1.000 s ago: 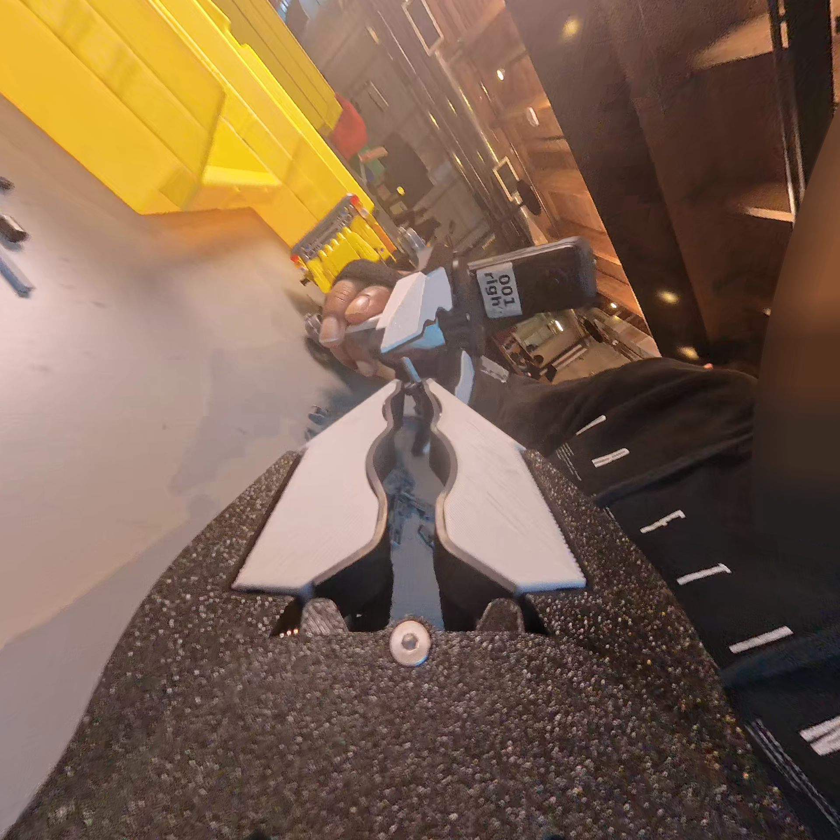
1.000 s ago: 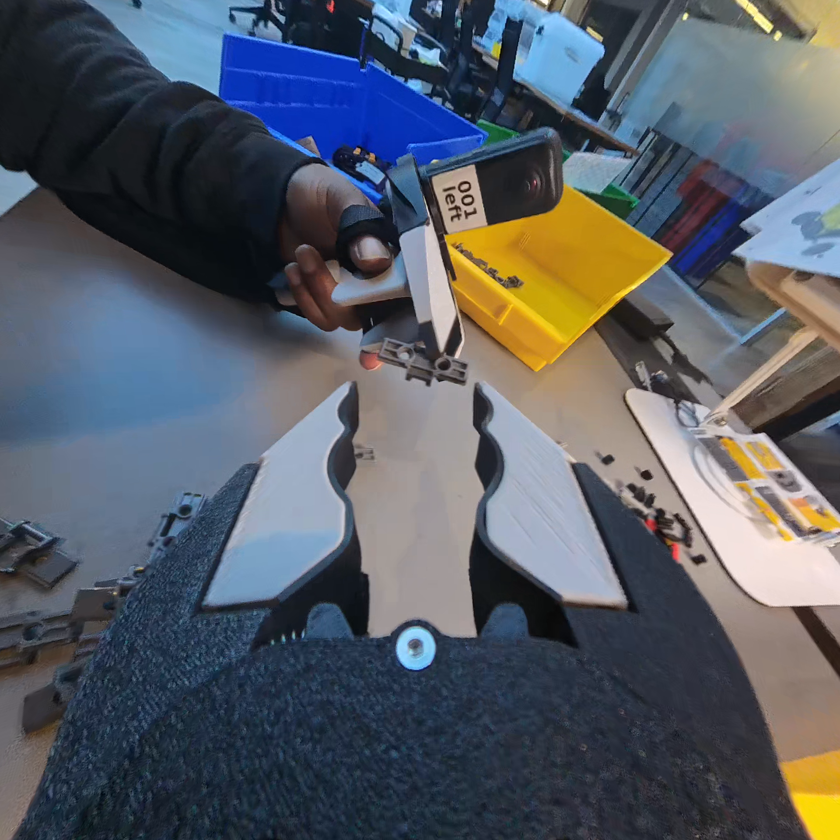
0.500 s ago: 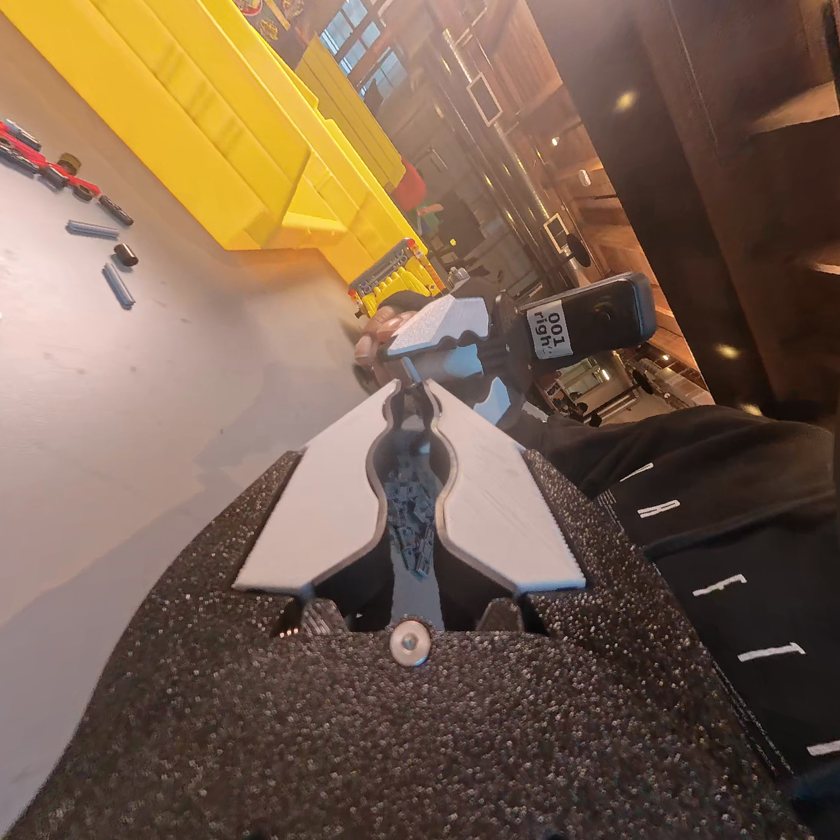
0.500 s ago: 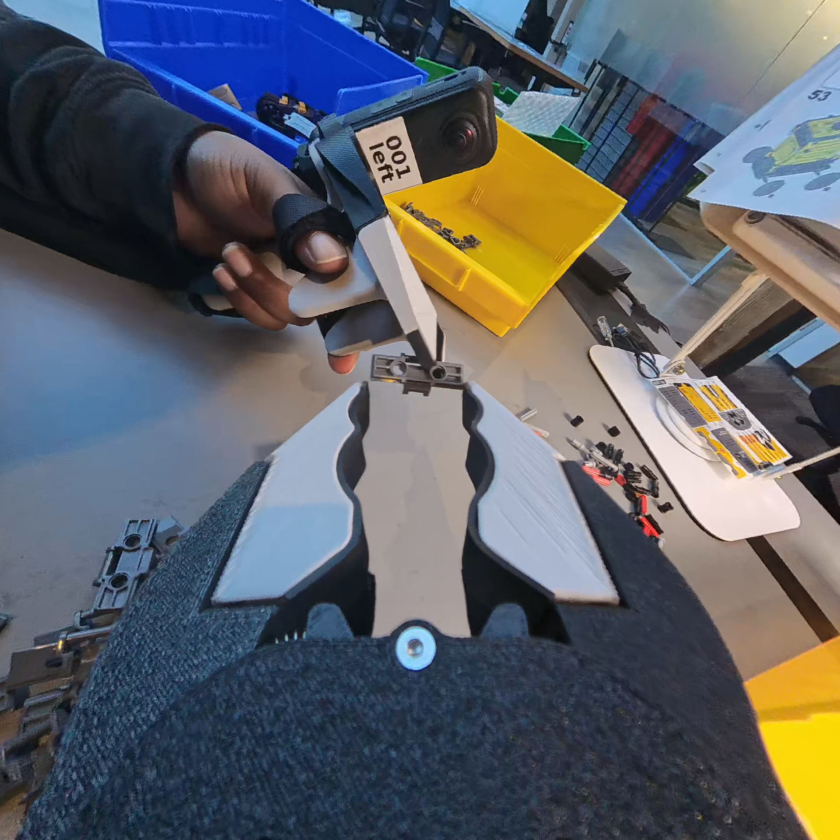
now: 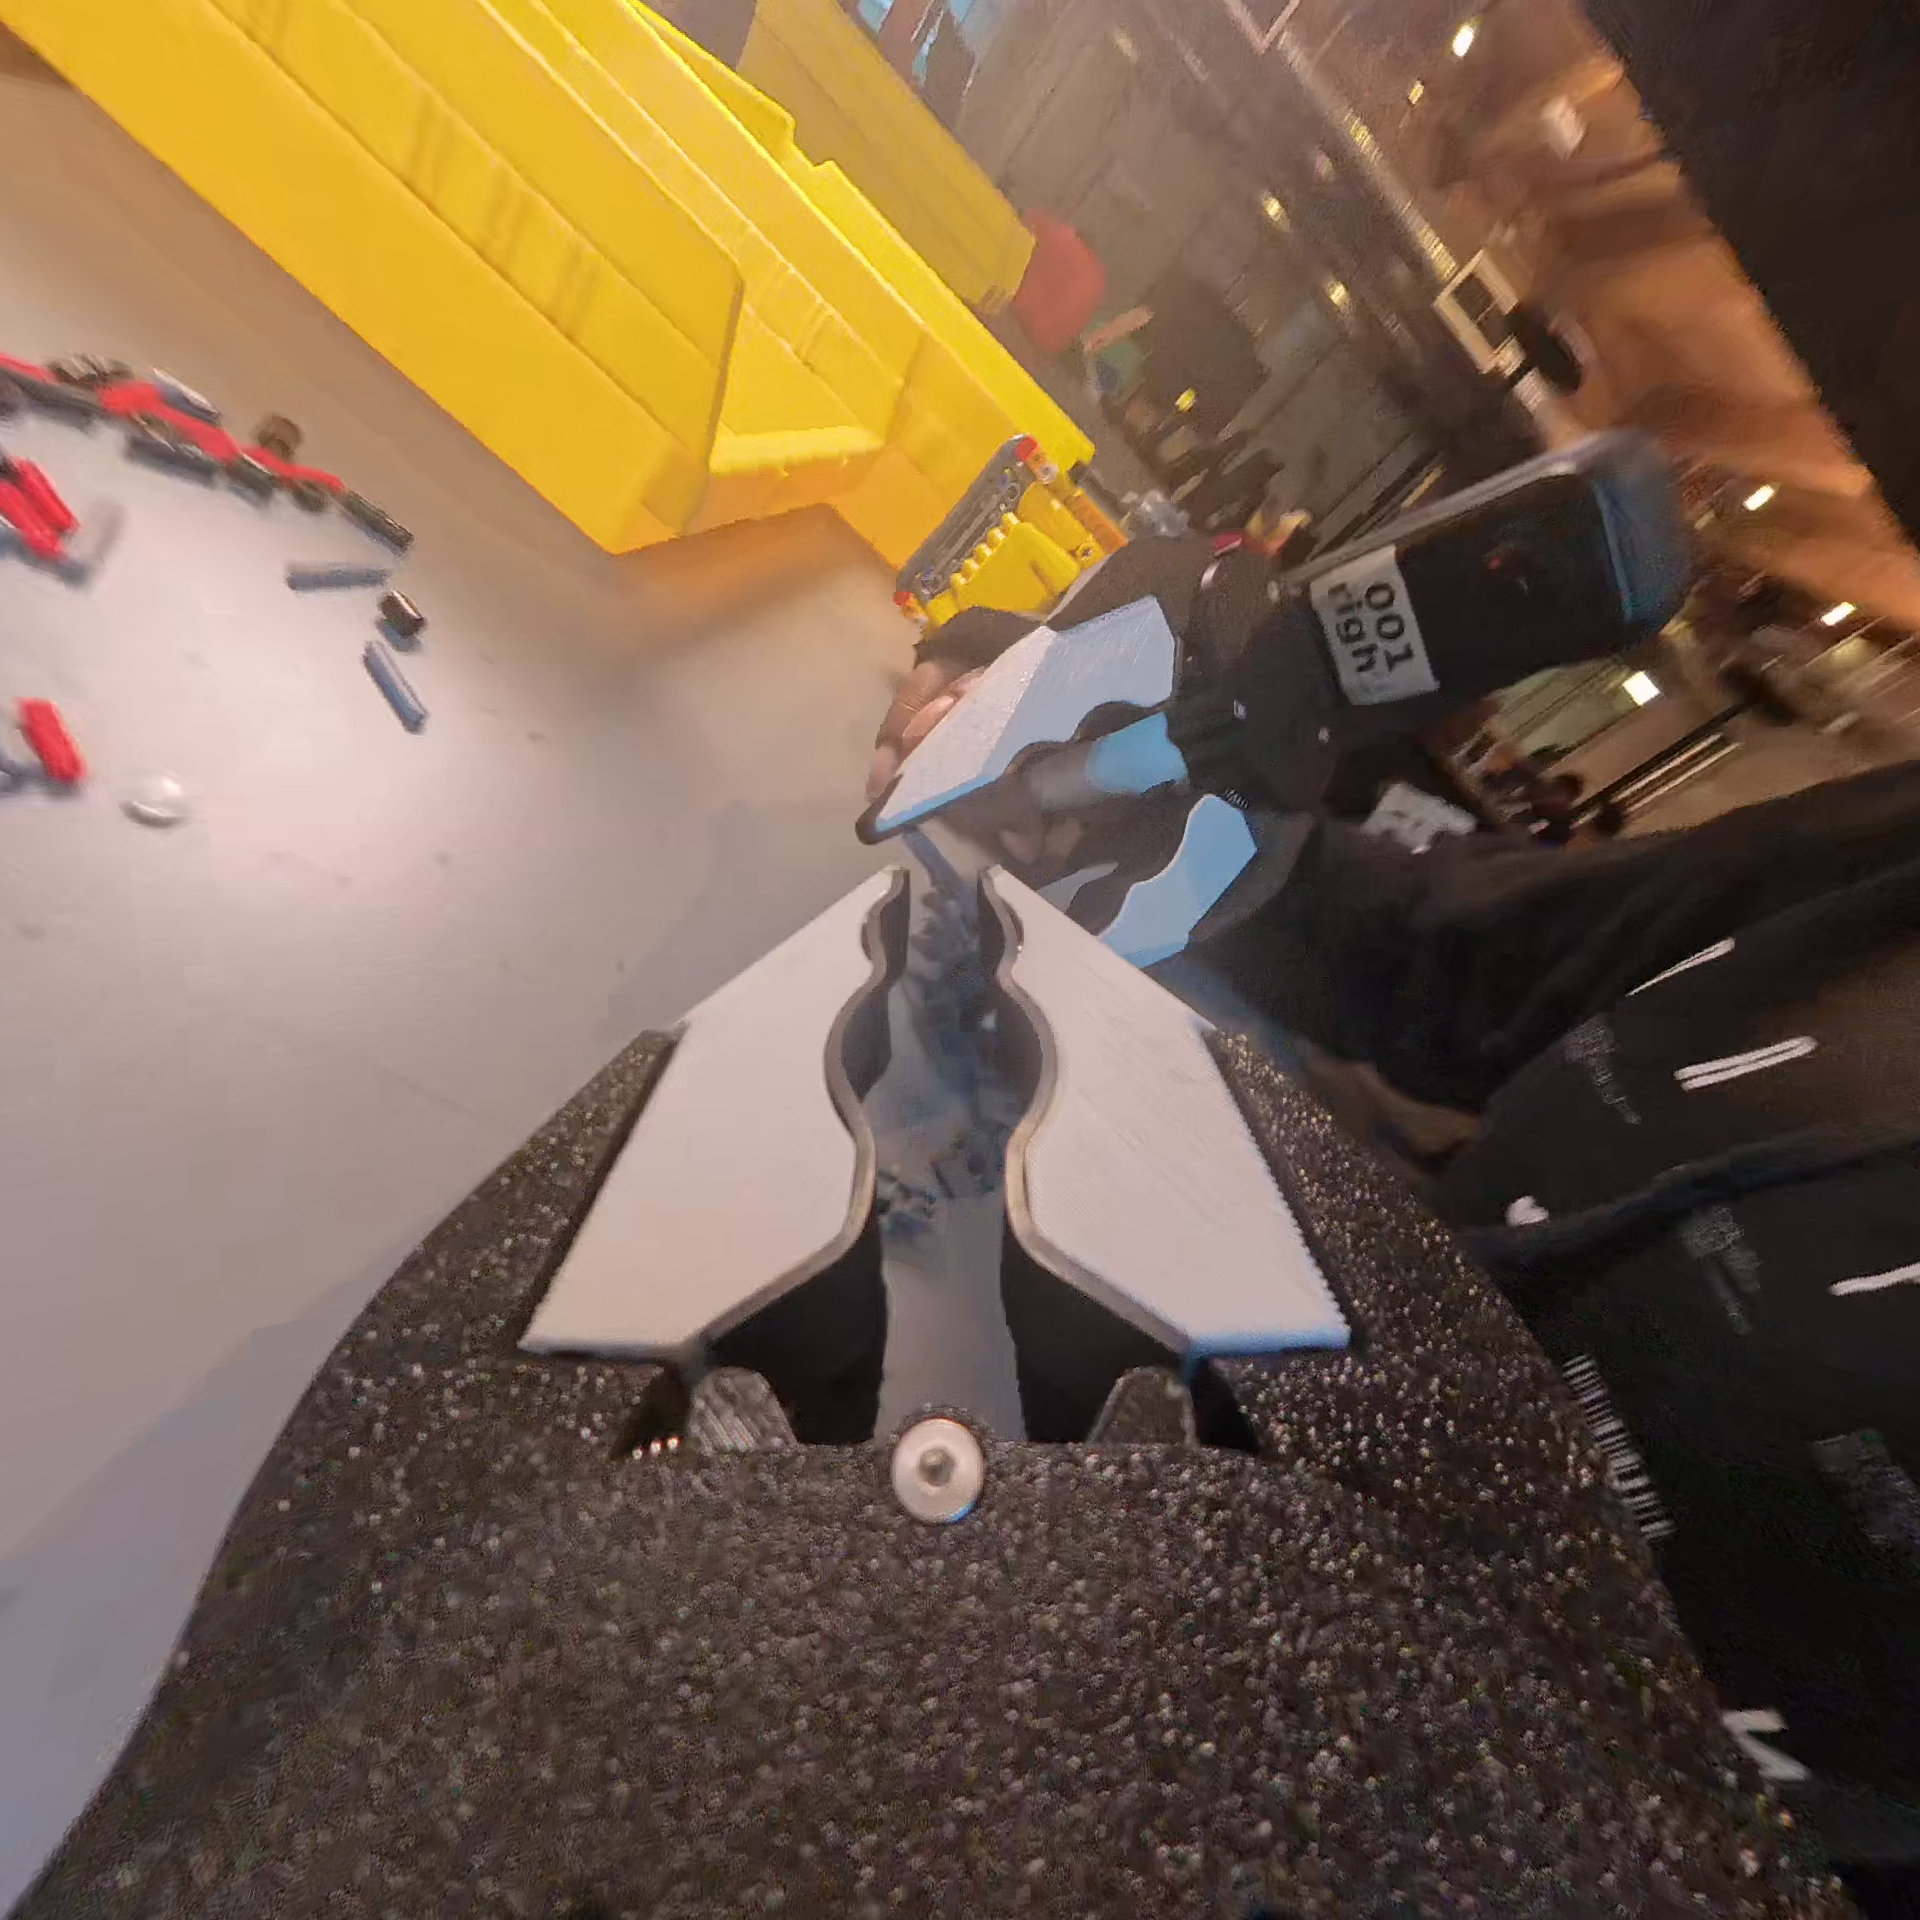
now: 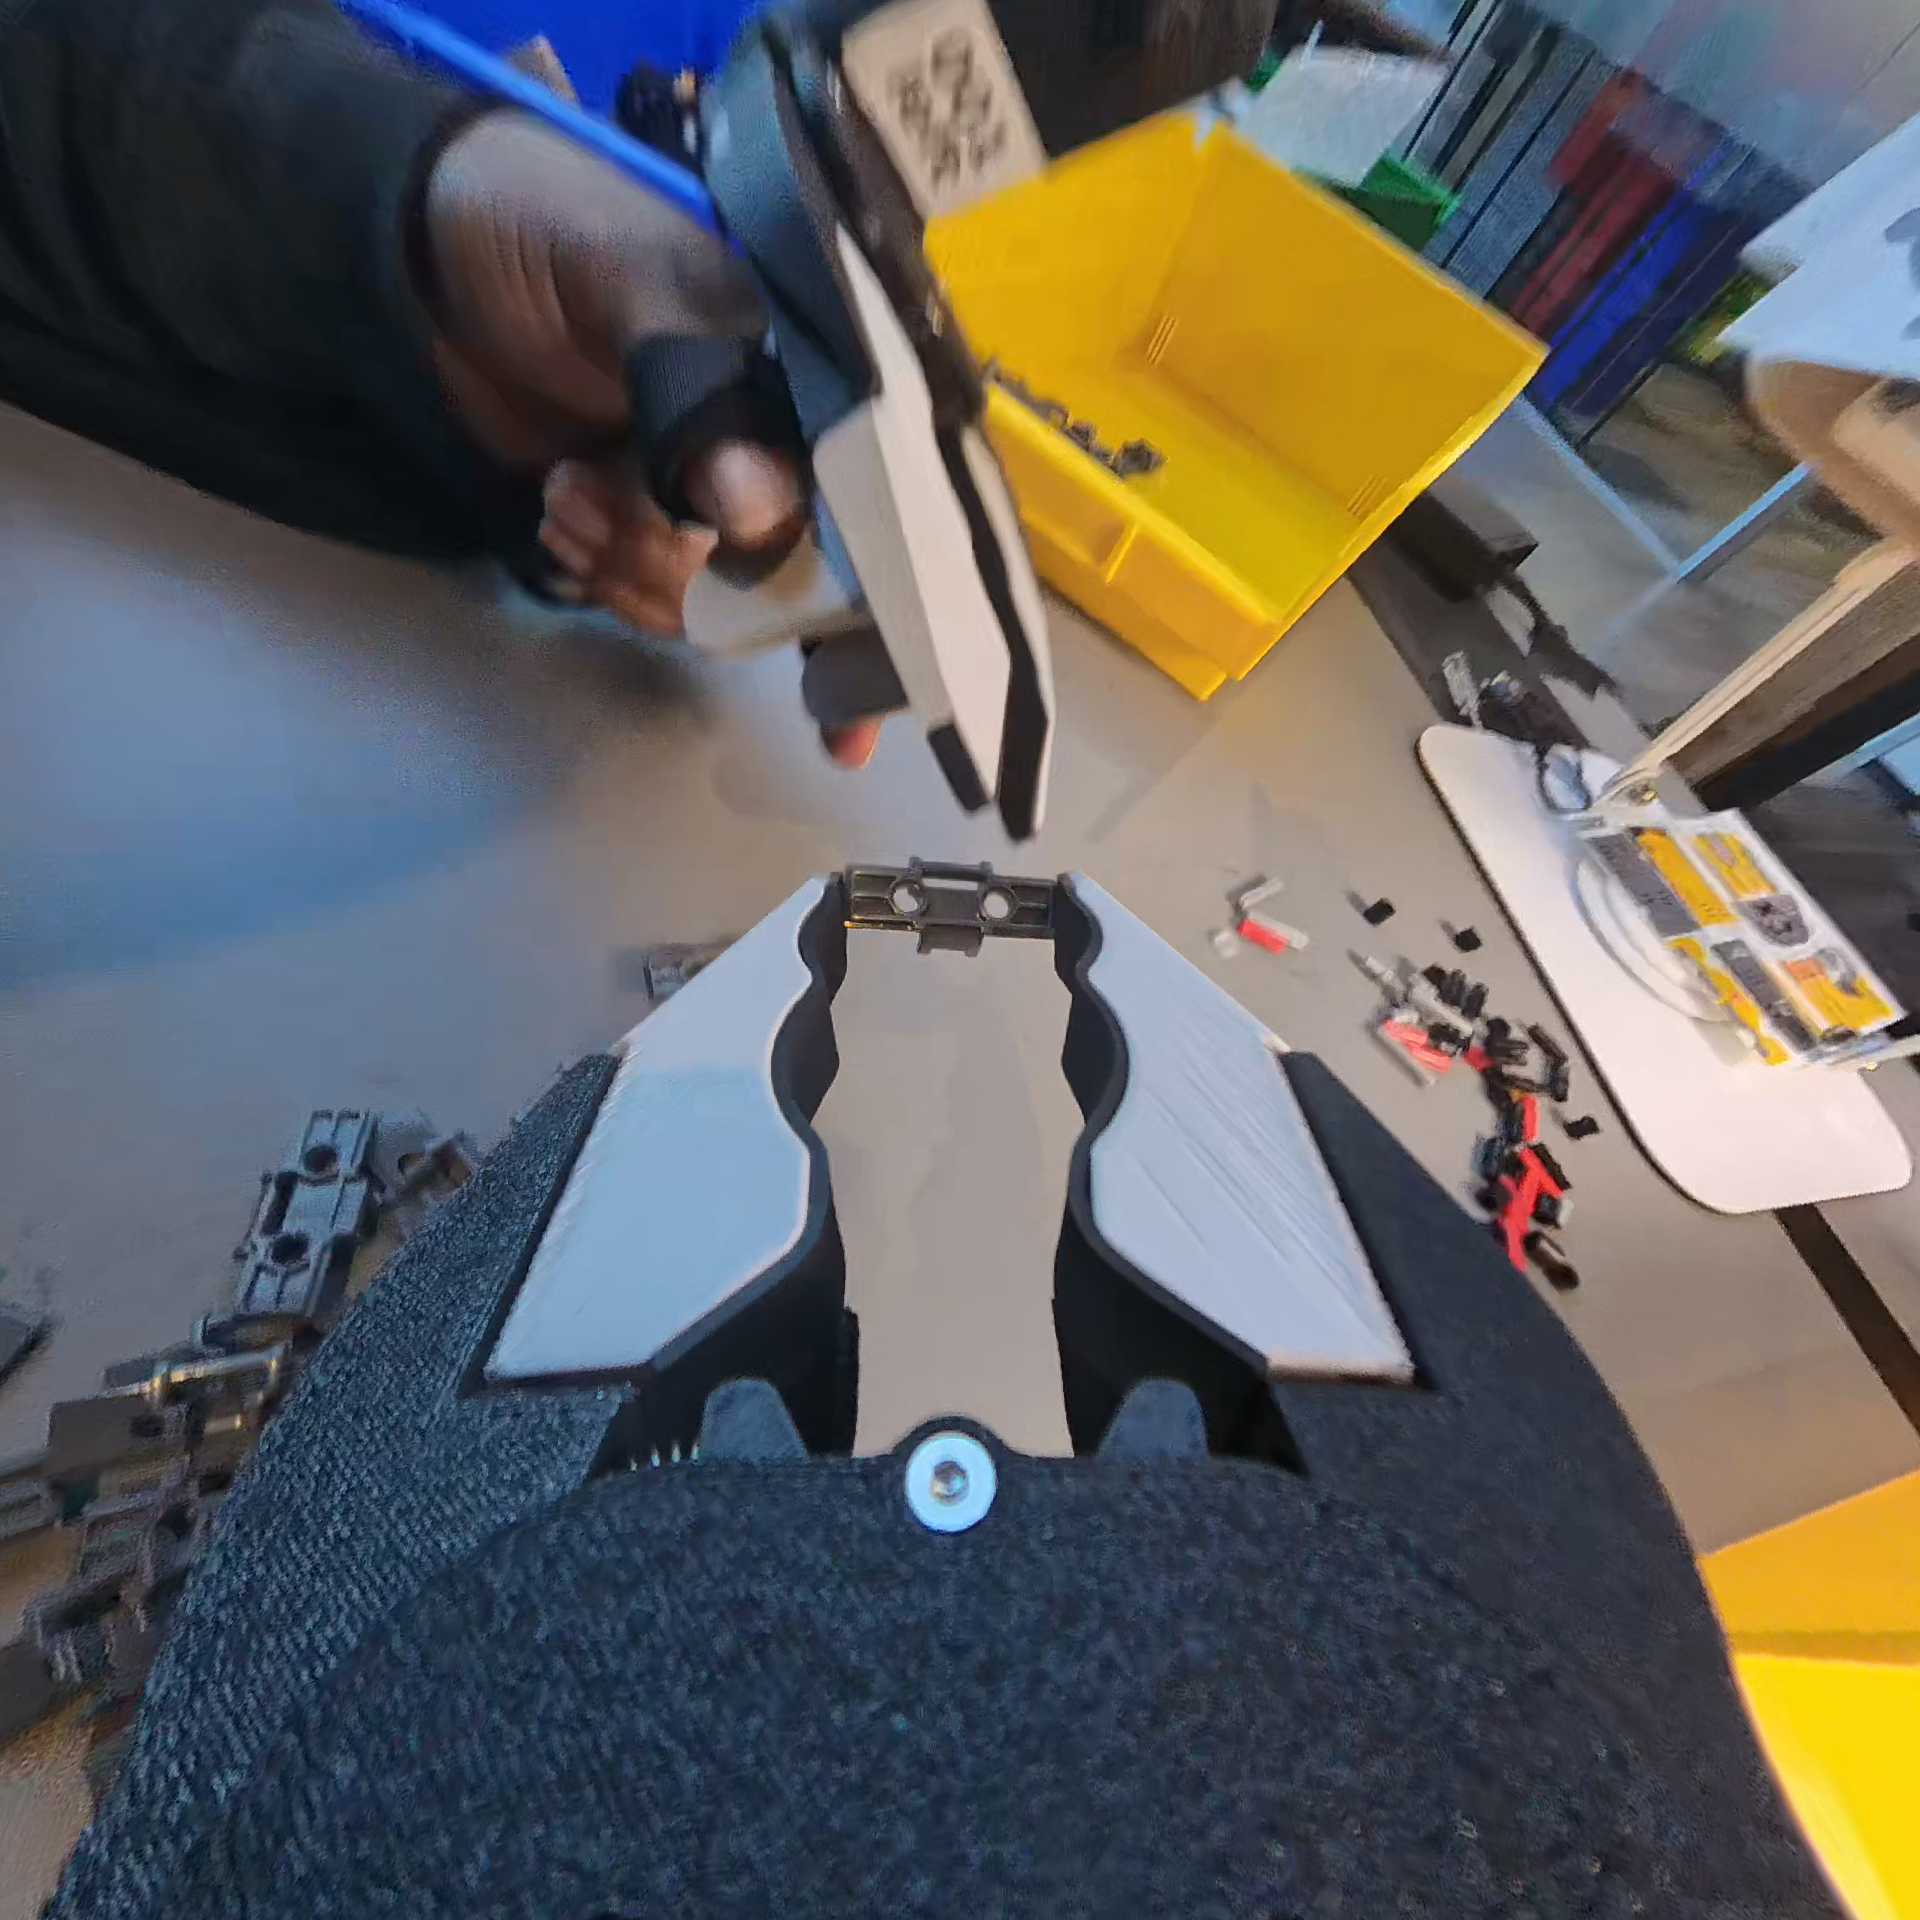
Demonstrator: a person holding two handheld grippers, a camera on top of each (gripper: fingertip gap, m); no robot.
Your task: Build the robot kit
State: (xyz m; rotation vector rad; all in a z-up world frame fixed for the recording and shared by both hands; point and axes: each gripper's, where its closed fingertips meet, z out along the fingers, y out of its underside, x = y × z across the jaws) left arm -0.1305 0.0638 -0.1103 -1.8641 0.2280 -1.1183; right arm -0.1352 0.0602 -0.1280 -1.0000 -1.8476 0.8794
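Grey table [image 6: 312, 831]: right gripper [image 6: 951, 896] clamps dark bracket [image 6: 951, 904]; left gripper [image 6: 997, 805] together, empty.

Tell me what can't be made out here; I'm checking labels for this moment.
Left wrist view: blur between the left gripper fingers hides whether they pinch anything.
Right wrist view: dark pieces in the yellow bin are too blurred to identify.
Right wrist view: grey parts at lower left are partly hidden by the right gripper body and cut off by the edge.
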